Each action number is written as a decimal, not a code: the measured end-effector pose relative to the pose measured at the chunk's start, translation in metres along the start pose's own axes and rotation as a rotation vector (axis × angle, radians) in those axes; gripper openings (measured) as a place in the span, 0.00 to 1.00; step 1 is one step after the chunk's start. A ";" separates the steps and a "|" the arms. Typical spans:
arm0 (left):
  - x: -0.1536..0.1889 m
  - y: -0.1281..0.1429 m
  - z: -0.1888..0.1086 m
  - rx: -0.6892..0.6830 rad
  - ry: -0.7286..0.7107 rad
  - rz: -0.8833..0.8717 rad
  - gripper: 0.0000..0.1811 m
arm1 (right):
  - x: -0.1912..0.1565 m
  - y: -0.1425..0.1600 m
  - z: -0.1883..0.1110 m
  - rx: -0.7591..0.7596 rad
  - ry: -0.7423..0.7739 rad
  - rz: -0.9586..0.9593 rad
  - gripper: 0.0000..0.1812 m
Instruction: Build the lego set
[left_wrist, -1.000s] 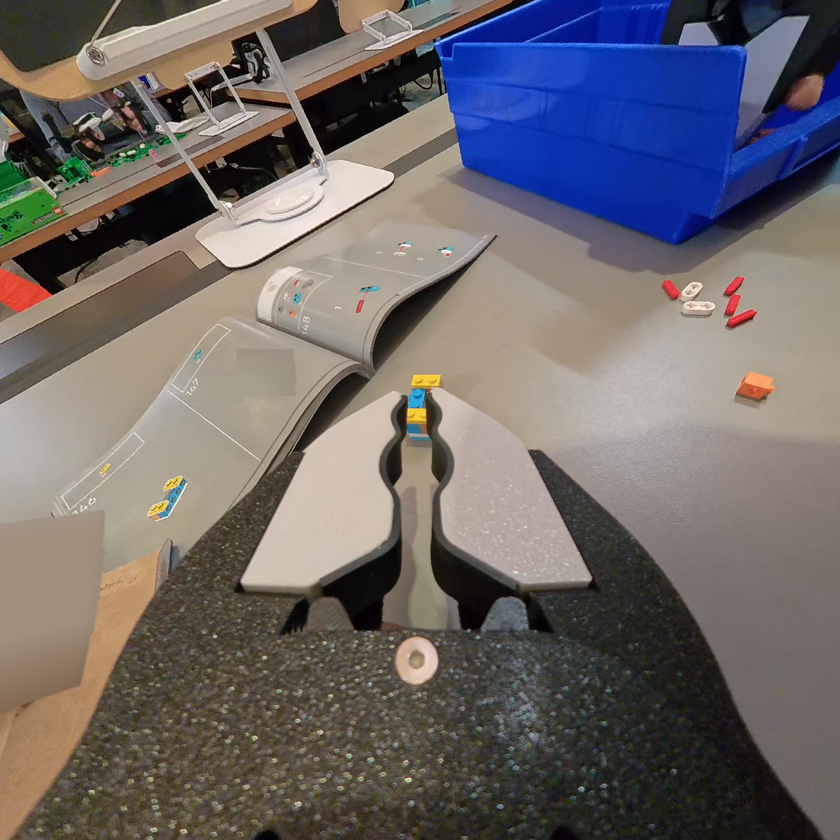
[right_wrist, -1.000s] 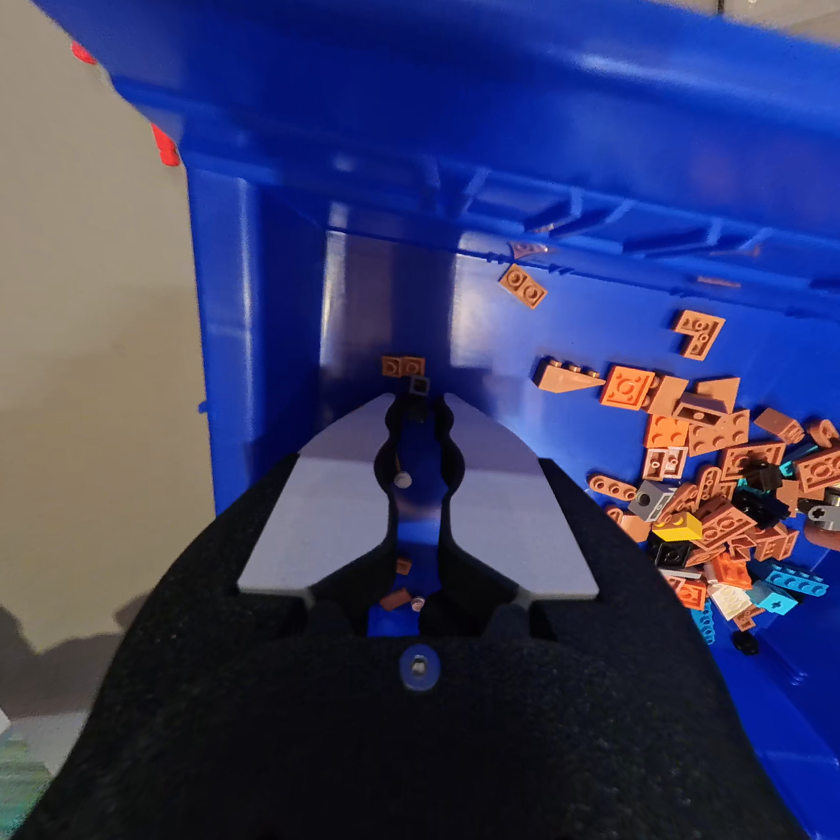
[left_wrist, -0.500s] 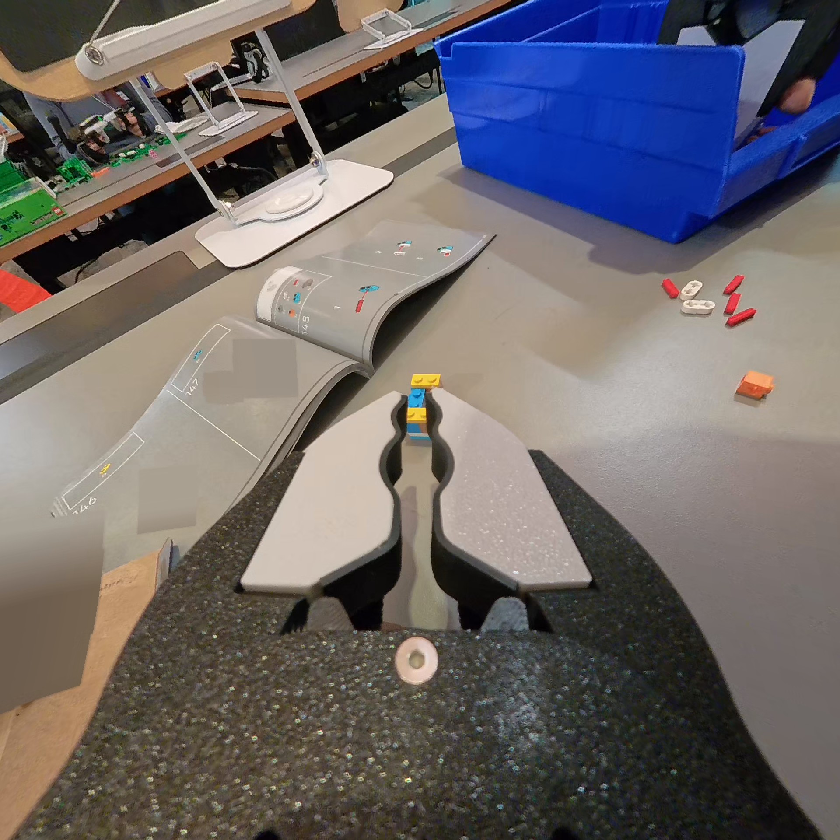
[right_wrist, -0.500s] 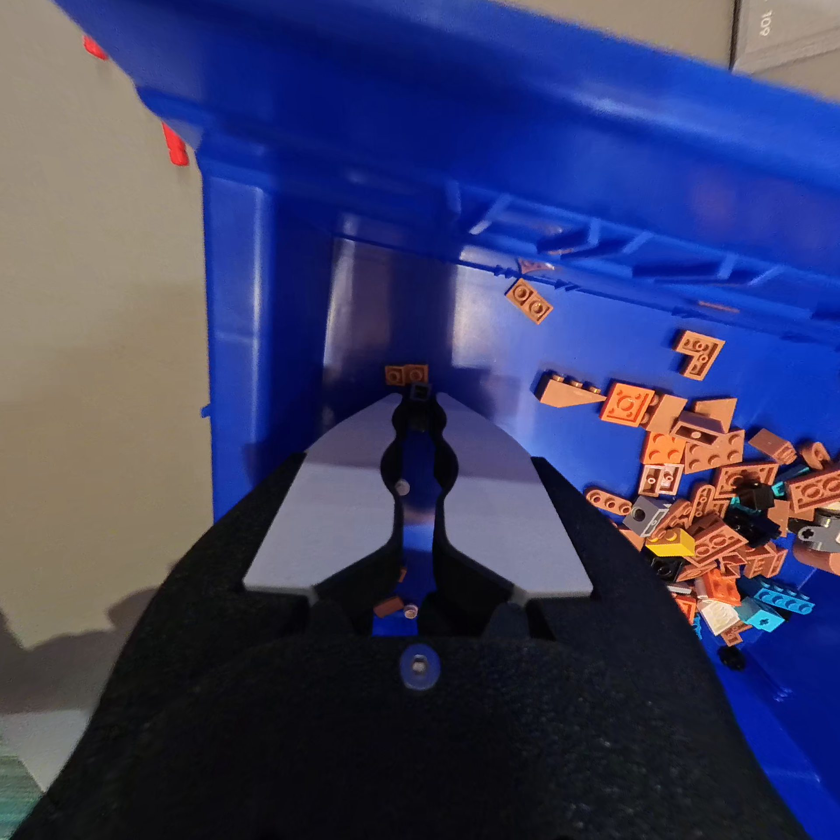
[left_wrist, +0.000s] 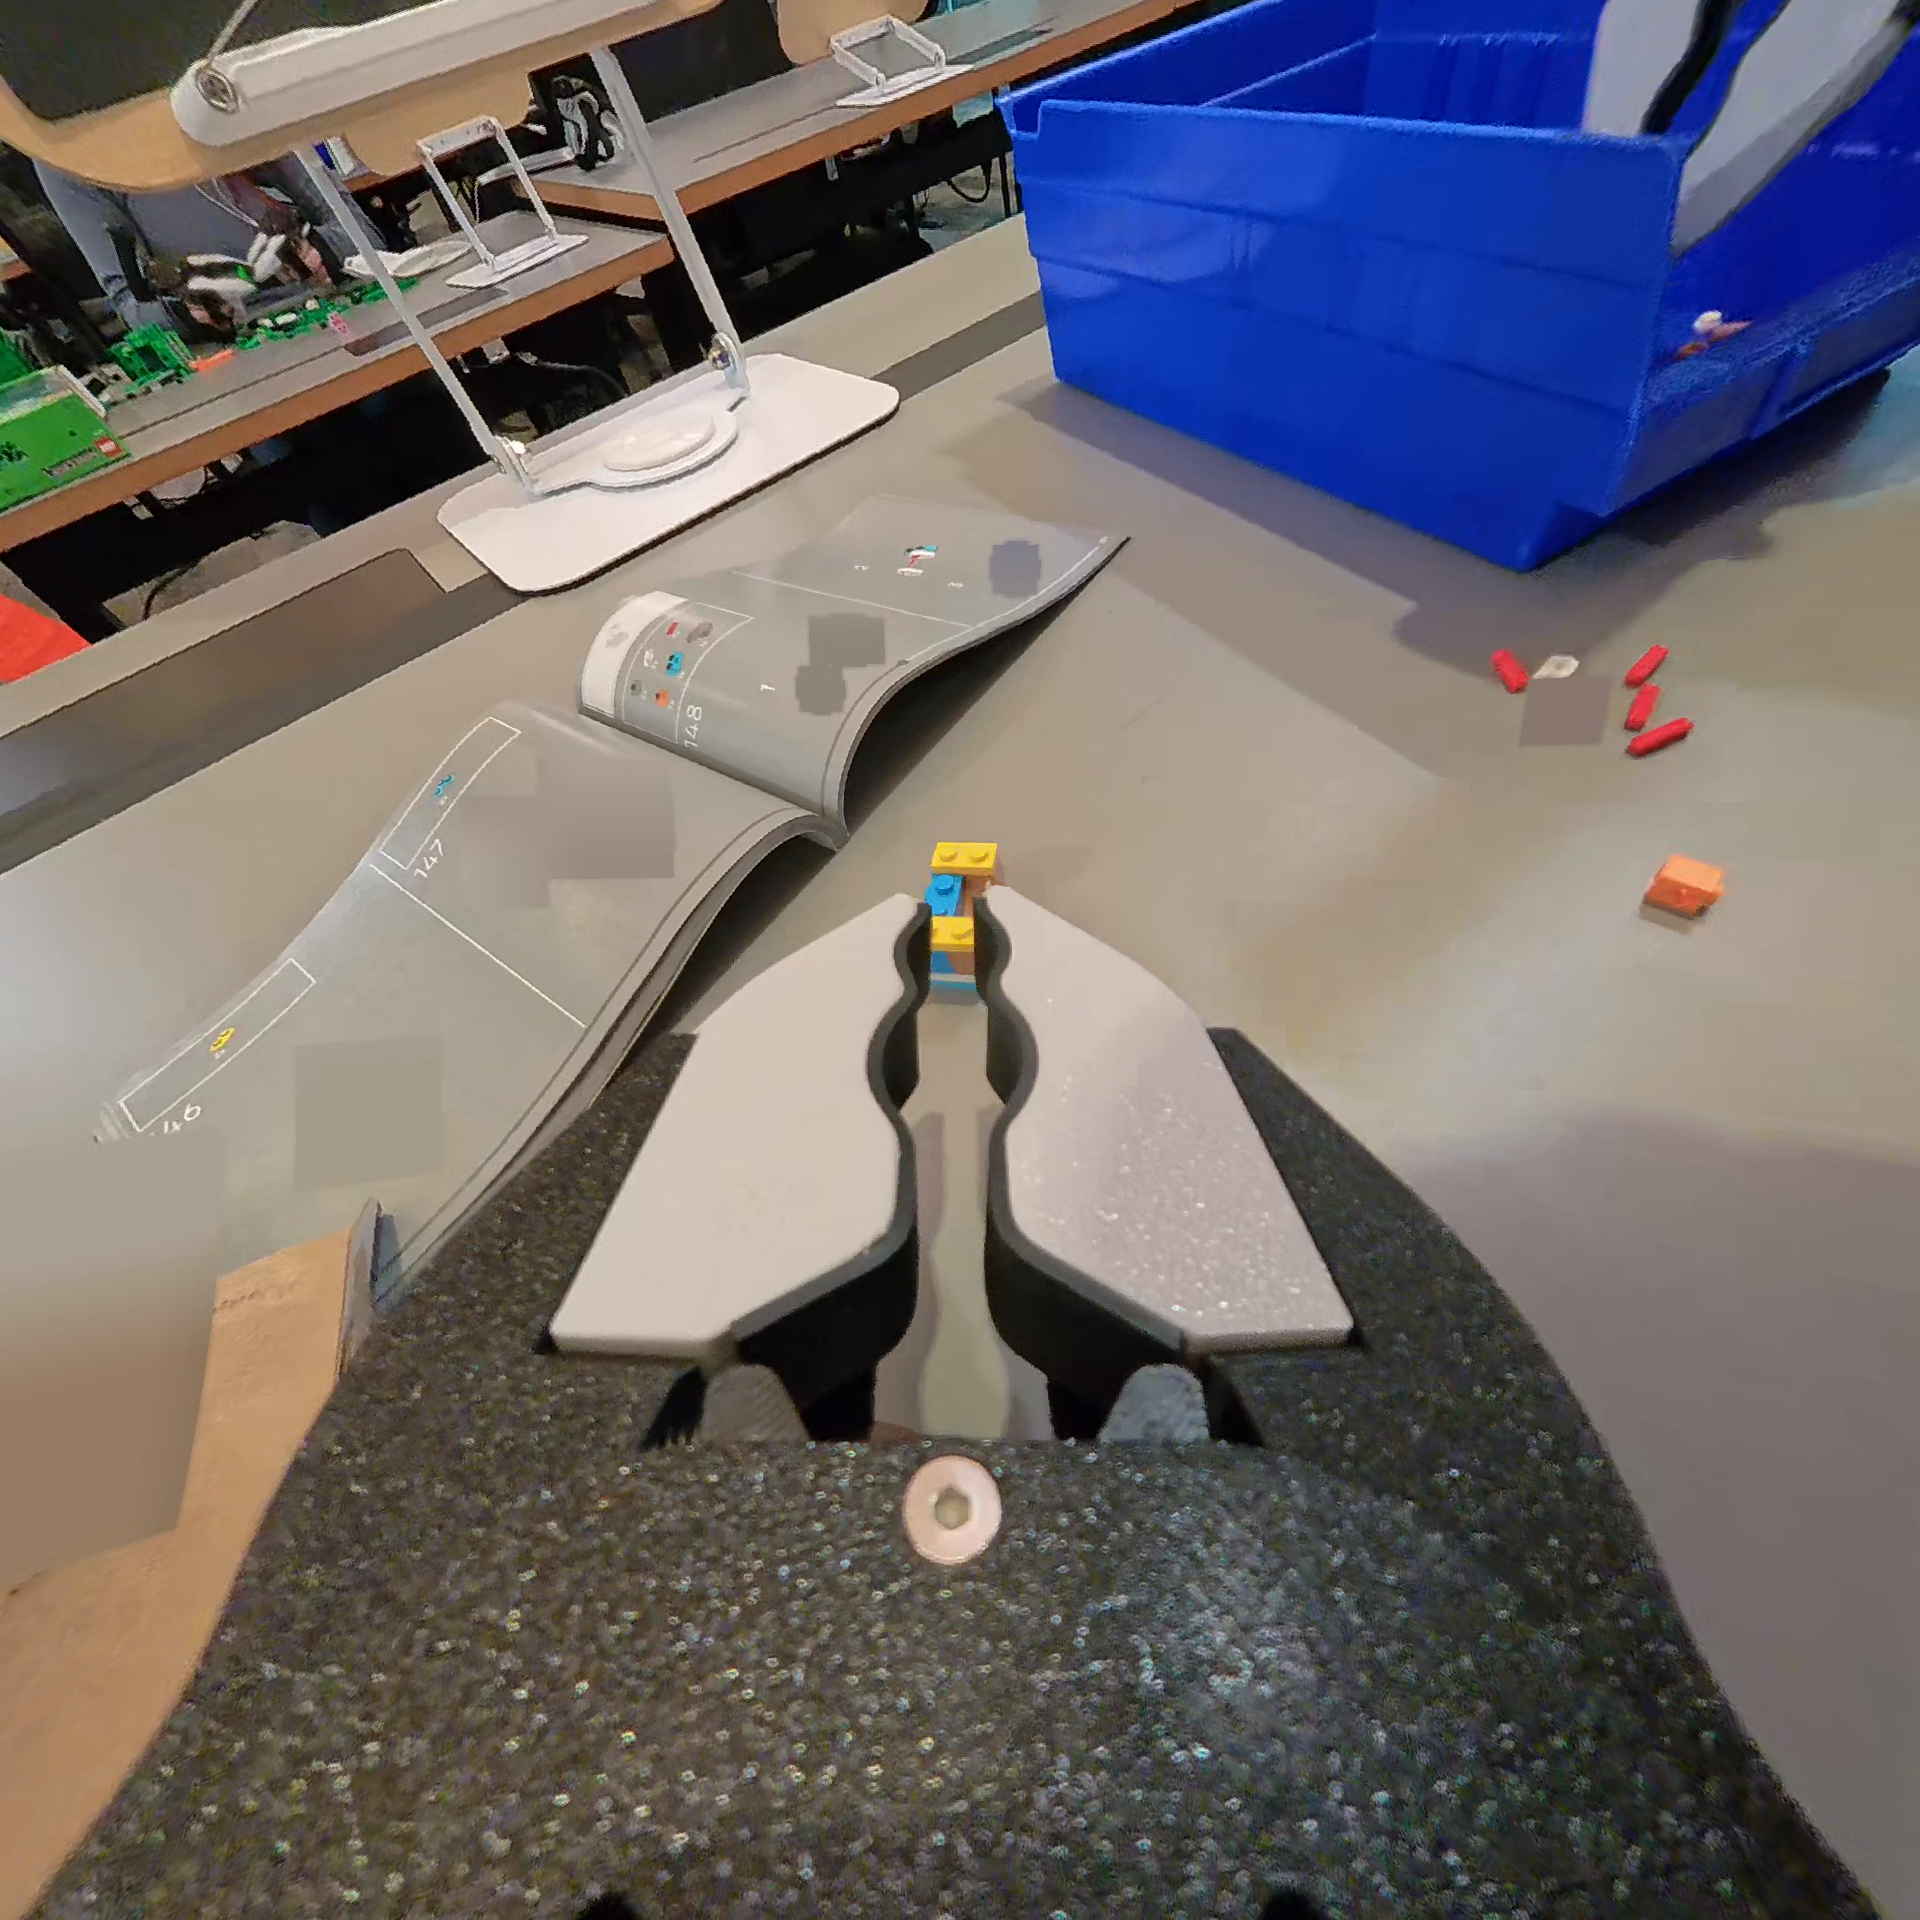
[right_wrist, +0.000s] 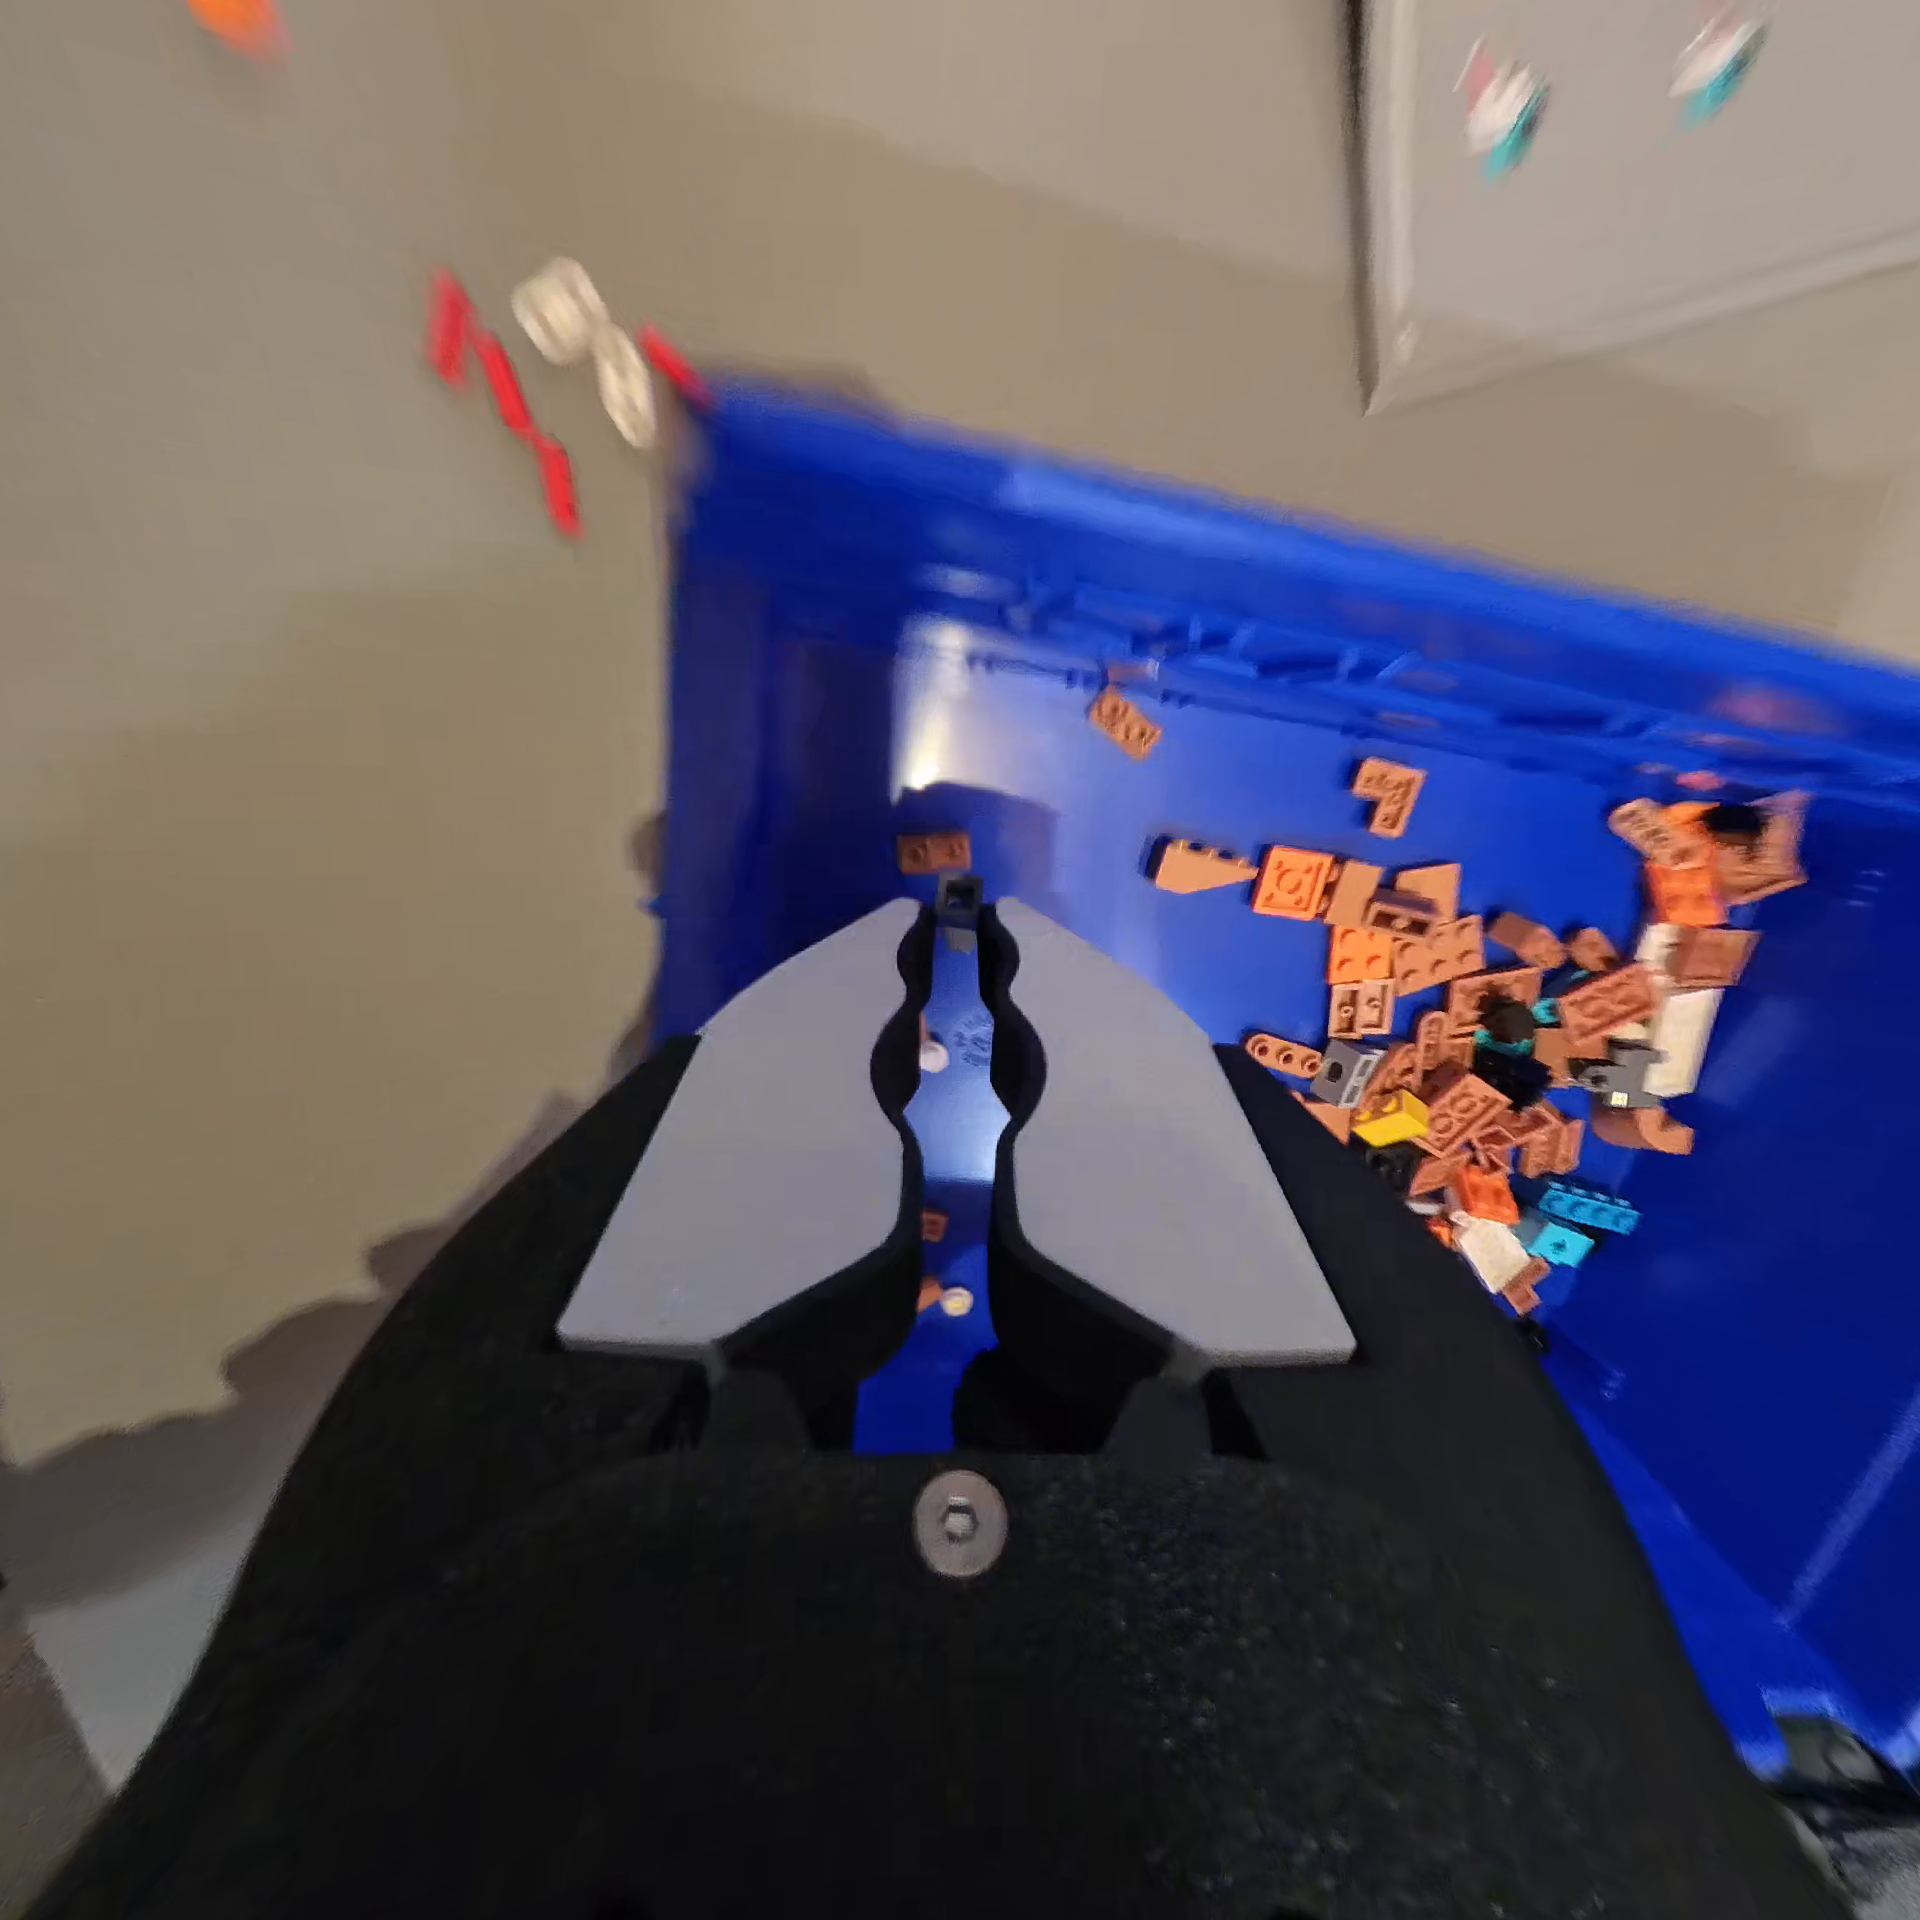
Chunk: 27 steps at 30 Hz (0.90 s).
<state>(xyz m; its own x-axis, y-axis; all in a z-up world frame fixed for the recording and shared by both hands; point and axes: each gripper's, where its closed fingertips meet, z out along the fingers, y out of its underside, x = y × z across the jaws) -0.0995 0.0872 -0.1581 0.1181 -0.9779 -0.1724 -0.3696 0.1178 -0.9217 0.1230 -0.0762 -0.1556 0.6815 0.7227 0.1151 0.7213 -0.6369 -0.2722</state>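
- Left tongs: nearly closed, the tips pinching a small stack of yellow, blue and brown bricks low over the grey worktop. A yellow plate with 2 studs tops the stack and pokes out past the tips.
- Open instruction booklet: lies on the worktop to the left of the stack, its right page curling up.
- White stand: sits beyond the booklet, near the far edge of the worktop.
- Orange brick: lies alone to the right of the stack, well apart from it.
- Red pins: several lie scattered farther back on the right, with a white piece among them, near the blue bin.
- Right tongs: nearly closed, the tips gripping a small dark grey piece above the bin's inner corner; this view is blurred.
- Blue bin, inside view: a heap of loose bricks, mostly orange and brown with some black, yellow, teal and white, lies to the right of the tongs. A brown plate with 2 studs lies on the bin floor just beyond the tips.
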 end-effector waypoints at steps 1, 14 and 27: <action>0.000 0.000 -0.001 0.002 0.001 -0.006 0.04 | -0.006 -0.010 -0.009 0.032 0.008 0.002 0.05; 0.008 -0.001 -0.013 0.025 0.029 -0.053 0.04 | -0.124 -0.108 0.068 0.225 -0.139 0.026 0.05; 0.009 -0.001 -0.013 0.022 0.044 -0.069 0.04 | -0.078 -0.072 0.000 0.231 -0.066 0.074 0.10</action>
<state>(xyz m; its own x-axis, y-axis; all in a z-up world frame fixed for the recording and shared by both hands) -0.1101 0.0759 -0.1545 0.1017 -0.9904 -0.0933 -0.3413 0.0533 -0.9385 0.0181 -0.0864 -0.1450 0.7166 0.6970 0.0261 0.6170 -0.6159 -0.4898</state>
